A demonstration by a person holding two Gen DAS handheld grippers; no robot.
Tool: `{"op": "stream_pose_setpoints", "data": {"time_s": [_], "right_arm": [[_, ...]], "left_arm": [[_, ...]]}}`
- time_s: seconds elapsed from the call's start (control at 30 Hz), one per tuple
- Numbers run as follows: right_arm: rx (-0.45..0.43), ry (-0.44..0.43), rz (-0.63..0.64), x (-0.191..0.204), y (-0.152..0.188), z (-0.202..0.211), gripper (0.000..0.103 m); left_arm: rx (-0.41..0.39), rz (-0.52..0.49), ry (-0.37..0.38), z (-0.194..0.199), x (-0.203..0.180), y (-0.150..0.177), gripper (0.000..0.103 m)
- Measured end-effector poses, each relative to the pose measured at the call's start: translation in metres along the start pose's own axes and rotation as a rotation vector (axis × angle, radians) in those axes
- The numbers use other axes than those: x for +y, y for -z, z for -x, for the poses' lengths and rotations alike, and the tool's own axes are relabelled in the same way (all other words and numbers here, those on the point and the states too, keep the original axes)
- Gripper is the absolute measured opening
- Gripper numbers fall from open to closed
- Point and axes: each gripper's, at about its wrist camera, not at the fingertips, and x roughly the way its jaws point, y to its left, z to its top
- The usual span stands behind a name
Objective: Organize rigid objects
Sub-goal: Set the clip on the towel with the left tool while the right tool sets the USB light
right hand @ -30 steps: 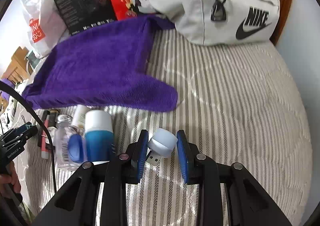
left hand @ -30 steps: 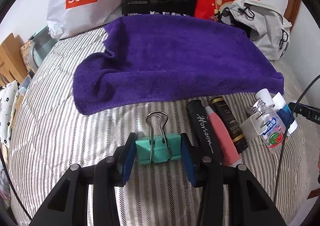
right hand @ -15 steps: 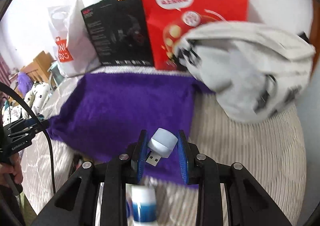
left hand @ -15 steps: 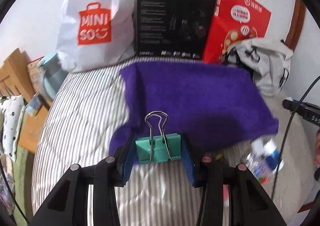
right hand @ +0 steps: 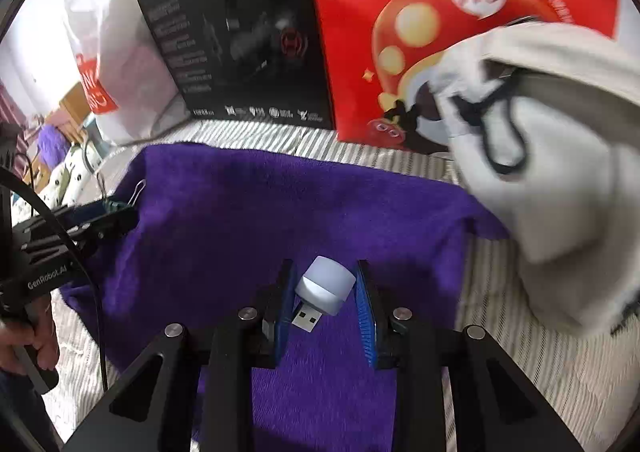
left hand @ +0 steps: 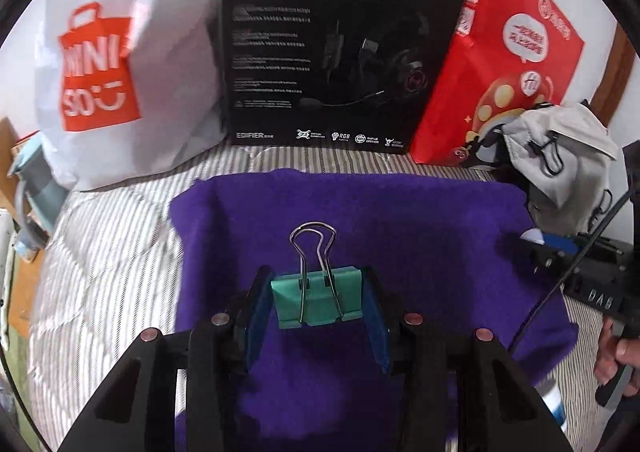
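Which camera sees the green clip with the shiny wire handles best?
The left wrist view: the green metal binder clip sits centred and close in the left gripper. The right wrist view catches only its wire loop and dark edge far left.

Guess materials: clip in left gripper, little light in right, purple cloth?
Binder clip: teal painted body, likely sheet metal; shiny wire handles.
USB light: matte white, probably plastic; bare metal plug.
Purple cloth: soft fabric with fuzzy pile, looks like terry or microfibre.
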Motion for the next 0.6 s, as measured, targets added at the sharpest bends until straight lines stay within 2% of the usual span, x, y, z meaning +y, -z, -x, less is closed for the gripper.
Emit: {"op": "stream_pose_setpoints", "data": {"time_s": [0.27, 0.6], "right_arm": [[0.076, 0.016, 0.024, 0.0, -0.012, -0.039, 0.029], [0.063, 0.019, 0.07, 0.008, -0.01, -0.042, 0.032]], "left_arm": [[0.071, -0.012, -0.008, -0.046, 0.0, -0.015, 0.041], [0.122, -0.063, -0.046, -0.065, -0.011, -0.016, 0.041]]}}
